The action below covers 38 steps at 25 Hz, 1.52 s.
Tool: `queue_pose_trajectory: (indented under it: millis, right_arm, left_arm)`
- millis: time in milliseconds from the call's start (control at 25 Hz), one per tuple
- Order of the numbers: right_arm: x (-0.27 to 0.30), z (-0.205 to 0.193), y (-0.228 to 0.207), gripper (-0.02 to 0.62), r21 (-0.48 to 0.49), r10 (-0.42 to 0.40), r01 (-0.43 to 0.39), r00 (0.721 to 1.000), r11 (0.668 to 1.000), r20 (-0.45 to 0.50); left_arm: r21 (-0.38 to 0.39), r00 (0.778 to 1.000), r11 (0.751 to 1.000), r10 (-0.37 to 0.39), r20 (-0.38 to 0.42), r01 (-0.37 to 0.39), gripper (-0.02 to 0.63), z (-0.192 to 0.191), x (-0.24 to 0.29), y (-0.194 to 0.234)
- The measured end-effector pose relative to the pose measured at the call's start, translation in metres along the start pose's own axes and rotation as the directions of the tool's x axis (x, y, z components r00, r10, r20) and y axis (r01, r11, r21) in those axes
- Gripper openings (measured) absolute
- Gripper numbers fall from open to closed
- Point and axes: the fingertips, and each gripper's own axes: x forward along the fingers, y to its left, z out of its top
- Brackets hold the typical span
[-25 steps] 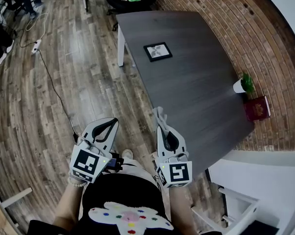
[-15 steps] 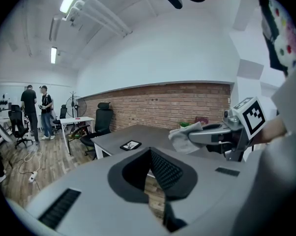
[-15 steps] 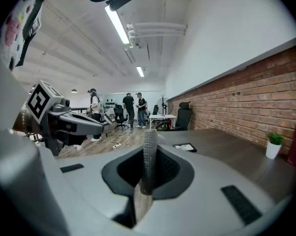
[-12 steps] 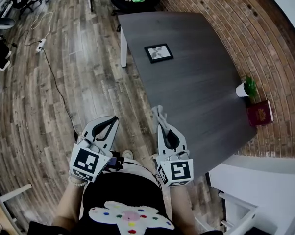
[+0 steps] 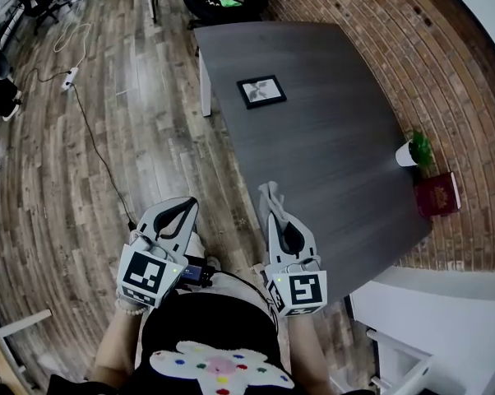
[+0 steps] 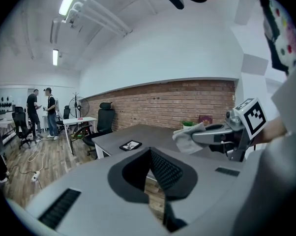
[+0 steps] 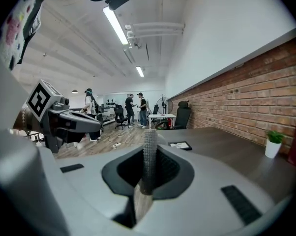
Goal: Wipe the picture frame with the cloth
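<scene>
Your right gripper [image 5: 274, 212] has its jaws pressed together on the cloth [image 5: 269, 194]. The pale fabric sticks out past the tips in a small crumpled bunch. The left gripper view shows the same bunch [image 6: 187, 139] hanging from the end of those jaws. In the right gripper view the ribbed pads [image 7: 149, 146] meet with no gap between them.

Your left gripper [image 5: 186, 206] is closed too, but on nothing: its dark pads [image 6: 150, 154] meet in a narrow V with only floor and table behind them. You hold it beside the right one, over the wooden floor [image 5: 108, 155] and off the table.

The cloth end of the right gripper sits at the long edge of the dark grey table [image 5: 338, 163], on the side nearest you.

The only container on the table is a small white pot [image 5: 404, 154] with a green plant [image 5: 419, 146] in it. It stands near the far side by the brick wall [image 5: 445, 72], well to the right of your grippers. Just beside it lies a dark red book-like thing [image 5: 436, 196].

The picture frame [image 5: 261, 91] lies flat on the table towards its far end, black-edged with a light picture inside. It is almost straight ahead of the right gripper and well apart from it, with bare tabletop between frame and cloth. Both gripper views show it small in the distance [image 6: 131, 145] [image 7: 179, 145], untouched by either tool.
</scene>
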Motion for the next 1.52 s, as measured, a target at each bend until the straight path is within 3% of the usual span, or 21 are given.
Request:
queue_pose_trajectory:
  millis: [520,1000,1520]
  right_arm:
    - [0.066,0.011,-0.026,0.025,0.022,-0.105,0.105,0.994,0.994,0.006]
    - [0.179,0.046,-0.061,0.025,0.034,-0.238,0.24,0.97,0.97,-0.052]
    - [0.275,0.054,-0.088,0.025,0.022,-0.308,0.313,0.943,0.949,-0.124]
  left_arm:
    - [0.027,0.996,0.995,-0.091,0.008,0.091,0.011,0.015,0.067,0.058]
    - [0.049,0.969,0.968,-0.246,-0.026,0.247,0.011,0.046,0.168,0.151]
    - [0.035,0.947,0.946,-0.319,-0.047,0.321,0.011,0.055,0.242,0.231]
